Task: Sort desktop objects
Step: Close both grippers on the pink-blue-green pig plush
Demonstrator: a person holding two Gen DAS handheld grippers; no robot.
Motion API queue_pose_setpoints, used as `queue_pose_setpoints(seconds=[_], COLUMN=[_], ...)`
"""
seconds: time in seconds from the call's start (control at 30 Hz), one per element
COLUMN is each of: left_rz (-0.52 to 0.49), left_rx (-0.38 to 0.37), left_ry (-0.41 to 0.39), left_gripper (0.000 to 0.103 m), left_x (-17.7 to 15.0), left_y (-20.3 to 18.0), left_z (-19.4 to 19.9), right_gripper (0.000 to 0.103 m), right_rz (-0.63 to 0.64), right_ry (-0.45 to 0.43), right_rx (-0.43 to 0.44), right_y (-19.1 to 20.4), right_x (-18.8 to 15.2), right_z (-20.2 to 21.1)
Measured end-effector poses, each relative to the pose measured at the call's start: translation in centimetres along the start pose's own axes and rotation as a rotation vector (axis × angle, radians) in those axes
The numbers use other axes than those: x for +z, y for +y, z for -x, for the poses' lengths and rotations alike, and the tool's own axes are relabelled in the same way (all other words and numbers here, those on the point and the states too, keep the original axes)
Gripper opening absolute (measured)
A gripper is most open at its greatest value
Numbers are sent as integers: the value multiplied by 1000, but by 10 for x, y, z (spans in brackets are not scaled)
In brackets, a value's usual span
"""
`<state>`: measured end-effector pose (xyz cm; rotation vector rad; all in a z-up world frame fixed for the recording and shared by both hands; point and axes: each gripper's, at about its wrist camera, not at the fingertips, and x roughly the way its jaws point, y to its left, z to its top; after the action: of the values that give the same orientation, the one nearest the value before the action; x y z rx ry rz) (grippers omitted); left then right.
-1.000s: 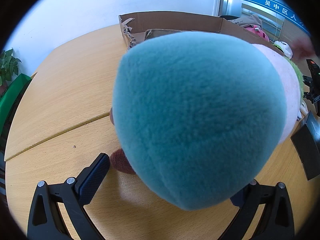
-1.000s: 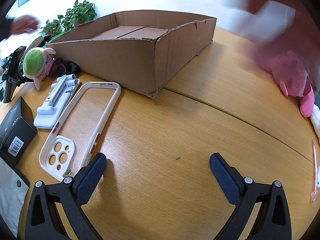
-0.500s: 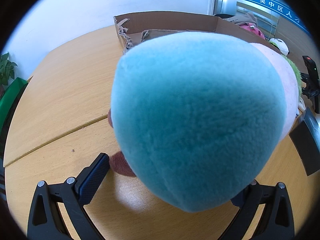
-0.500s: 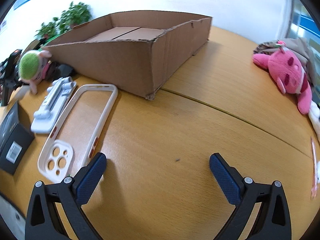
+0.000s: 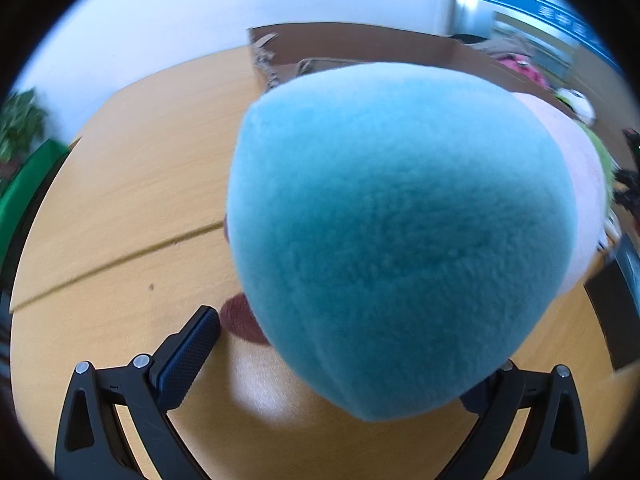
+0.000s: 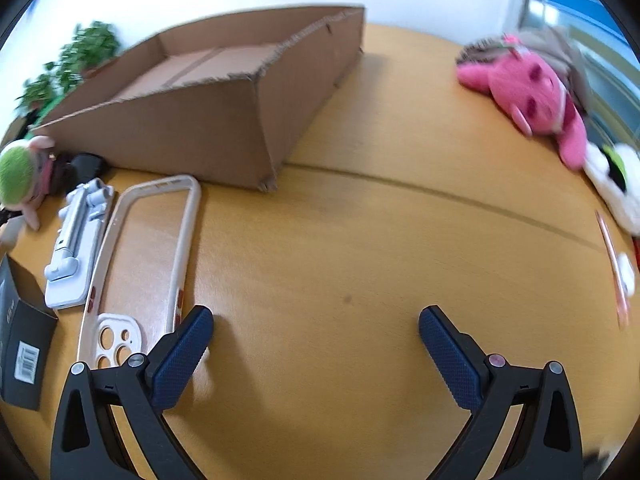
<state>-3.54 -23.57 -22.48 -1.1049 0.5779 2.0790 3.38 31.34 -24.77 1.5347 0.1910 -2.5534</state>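
A big teal and pale pink plush toy (image 5: pixel 400 232) fills the left wrist view. It sits between the wide-spread fingers of my left gripper (image 5: pixel 348 364), above the wooden table; the right finger is mostly hidden behind it. An open cardboard box (image 5: pixel 360 48) stands behind the toy and shows in the right wrist view (image 6: pixel 208 120). My right gripper (image 6: pixel 316 344) is open and empty above bare table. A white phone case (image 6: pixel 148 256), a white phone stand (image 6: pixel 76 240), a black box (image 6: pixel 20 340) and a green-headed plush (image 6: pixel 20 176) lie at its left.
A pink plush (image 6: pixel 528 92) and a white plush (image 6: pixel 616 184) lie at the right edge of the table. A thin pink strip (image 6: pixel 612 260) lies near them. Potted plants (image 6: pixel 72 60) stand behind the box. A black item (image 5: pixel 616 300) lies right of the teal toy.
The right wrist view has swung right, bringing the pink and white plushes further into view. The teal toy stays between the left fingers, with the view slightly shifted.
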Motion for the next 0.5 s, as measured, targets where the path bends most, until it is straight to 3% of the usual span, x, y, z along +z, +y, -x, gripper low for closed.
queue_pose_setpoints(seconds=[0.13,0.2,0.33,0.43,0.5], left_rz=[106,154,385,525,547], left_rx=[83,132,215,190,159], left_ry=[233,285,267,198,165], left_gripper=[102,102,102,102,102], left_x=[-4,-12,-12,-4,0], left_y=[-10,-15,-23,-34,-35], left_z=[10,28,94,138,158], right_gripper=[103,103,103,103,103], right_rz=[59,103,81,116,150], right_ry=[110,138,84,22,-4], right_rx=[-76,-63,67,66,97], right_y=[12,20,26,40,57], right_x=[0,-2,10,30,46], right_z=[9,19,62,98,114])
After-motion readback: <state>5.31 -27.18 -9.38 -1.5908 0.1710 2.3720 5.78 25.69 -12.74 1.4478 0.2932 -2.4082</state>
